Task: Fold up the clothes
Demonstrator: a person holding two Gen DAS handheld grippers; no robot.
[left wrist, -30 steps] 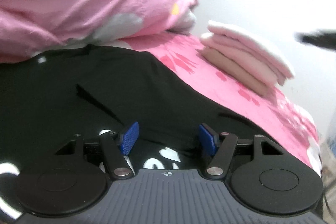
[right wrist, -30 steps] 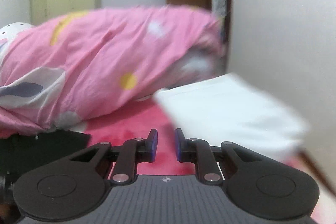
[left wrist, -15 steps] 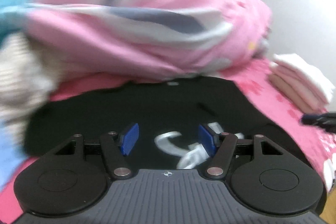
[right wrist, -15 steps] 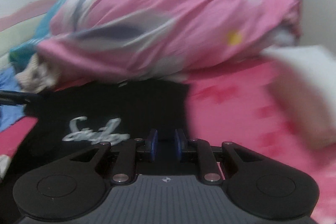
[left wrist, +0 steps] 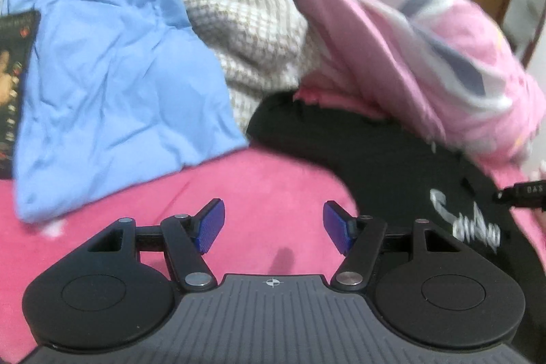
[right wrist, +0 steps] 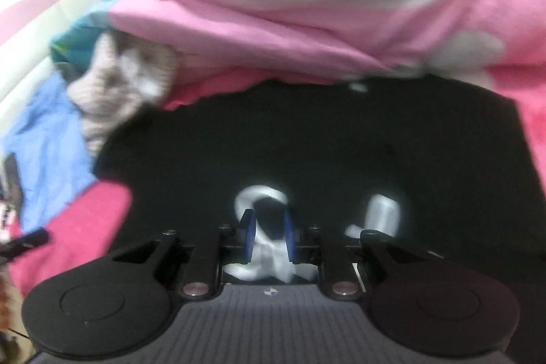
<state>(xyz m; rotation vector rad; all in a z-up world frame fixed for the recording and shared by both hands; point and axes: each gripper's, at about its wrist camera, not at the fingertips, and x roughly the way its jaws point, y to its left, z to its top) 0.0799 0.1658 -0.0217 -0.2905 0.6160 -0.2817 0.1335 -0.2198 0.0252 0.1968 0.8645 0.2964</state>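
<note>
Your left gripper has swung off the black T-shirt to hover wide open over bare pink sheet, while your right gripper, jaws narrowly apart and empty, now sits over the shirt's white print. One black shirt lies flat, unfolded; one blue garment waits beside.

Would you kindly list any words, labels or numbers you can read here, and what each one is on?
White script on the black shirt: too blurred to read.
Small lettering on the right gripper's fingers: too small to read.
Dark printed item beside the blue garment: too blurred to read.
</note>
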